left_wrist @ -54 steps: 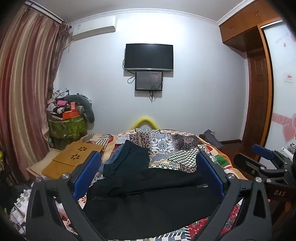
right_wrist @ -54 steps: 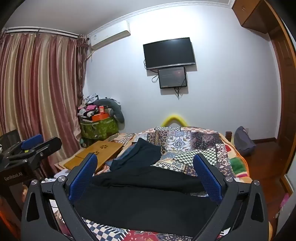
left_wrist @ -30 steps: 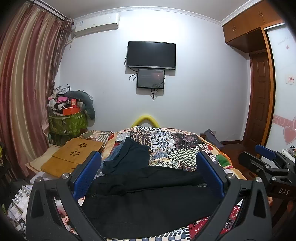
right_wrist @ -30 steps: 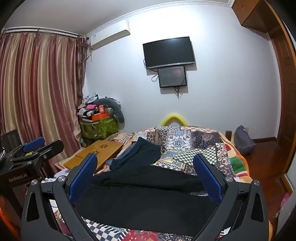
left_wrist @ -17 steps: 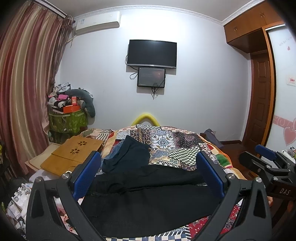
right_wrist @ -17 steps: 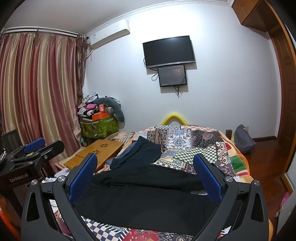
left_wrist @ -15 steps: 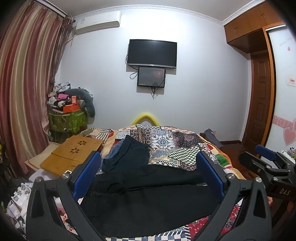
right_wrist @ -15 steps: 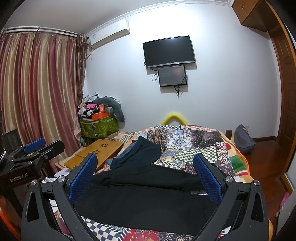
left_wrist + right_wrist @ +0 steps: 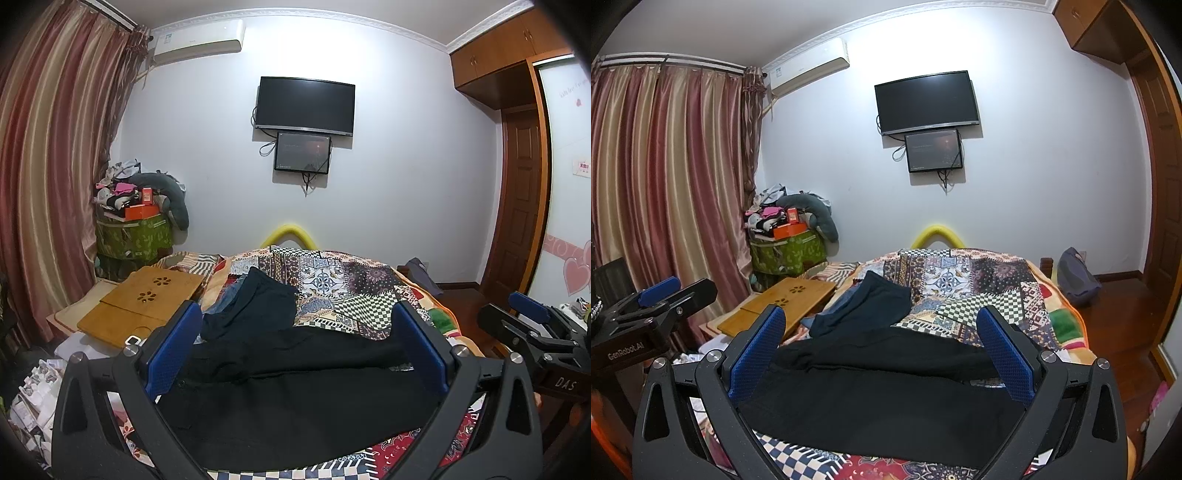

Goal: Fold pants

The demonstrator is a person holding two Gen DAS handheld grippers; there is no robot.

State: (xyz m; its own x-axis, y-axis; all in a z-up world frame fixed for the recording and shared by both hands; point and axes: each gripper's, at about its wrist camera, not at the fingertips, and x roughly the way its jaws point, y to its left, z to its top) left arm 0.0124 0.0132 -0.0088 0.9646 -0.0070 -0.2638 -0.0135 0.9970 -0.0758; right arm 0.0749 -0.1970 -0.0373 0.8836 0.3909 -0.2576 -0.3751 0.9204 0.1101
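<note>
1. The black pants are lying spread across the near end of the bed, on a patchwork quilt, the two legs running sideways, one slightly behind the other.
2. A second dark garment is sitting just behind them, rumpled and touching their far edge.
3. The left gripper is hovering above the pants with its blue-padded fingers spread wide, holding nothing.
4. The right gripper is doing the same thing, fingers wide apart and empty, off the cloth.
5. A wooden lap desk is lying at the bed's left side.
6. Farther back, a TV is hanging on the wall with a smaller screen right under it, and striped curtains are covering the left side.
</note>
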